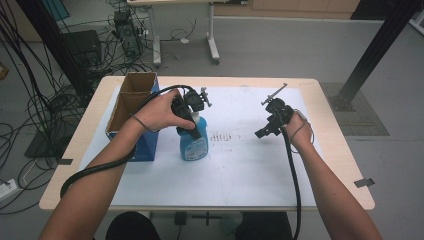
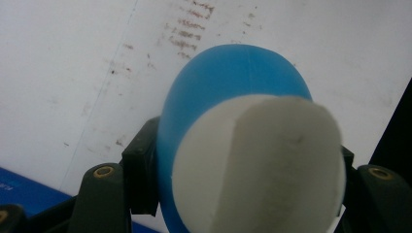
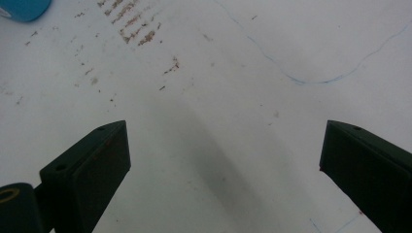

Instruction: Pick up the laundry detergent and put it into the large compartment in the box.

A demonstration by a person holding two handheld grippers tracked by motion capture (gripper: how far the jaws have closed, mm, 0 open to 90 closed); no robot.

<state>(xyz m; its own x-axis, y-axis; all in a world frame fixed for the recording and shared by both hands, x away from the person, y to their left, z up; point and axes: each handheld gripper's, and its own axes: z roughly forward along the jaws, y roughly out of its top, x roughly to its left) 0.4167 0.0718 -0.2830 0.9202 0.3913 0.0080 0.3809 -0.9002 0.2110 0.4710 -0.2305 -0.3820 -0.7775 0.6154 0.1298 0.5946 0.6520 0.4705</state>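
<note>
A blue spray bottle (image 1: 195,145) with a label stands upright on the white sheet (image 1: 250,170), left of the middle. My left gripper (image 1: 187,120) comes down on its top and is shut on it. In the left gripper view the blue body (image 2: 228,73) and its white top (image 2: 272,165) sit clamped between the two black jaws, one finger (image 2: 141,170) pressing its side. My right gripper (image 1: 267,127) hovers over the sheet to the right, well apart from the bottle. Its jaws are spread wide in the right gripper view, nothing between them (image 3: 226,155).
An open cardboard box (image 1: 131,100) with a blue front stands at the table's left, close behind my left hand. Brown smudges (image 1: 225,136) mark the sheet between the grippers. A corner of the bottle (image 3: 22,8) shows at the right gripper view's top left.
</note>
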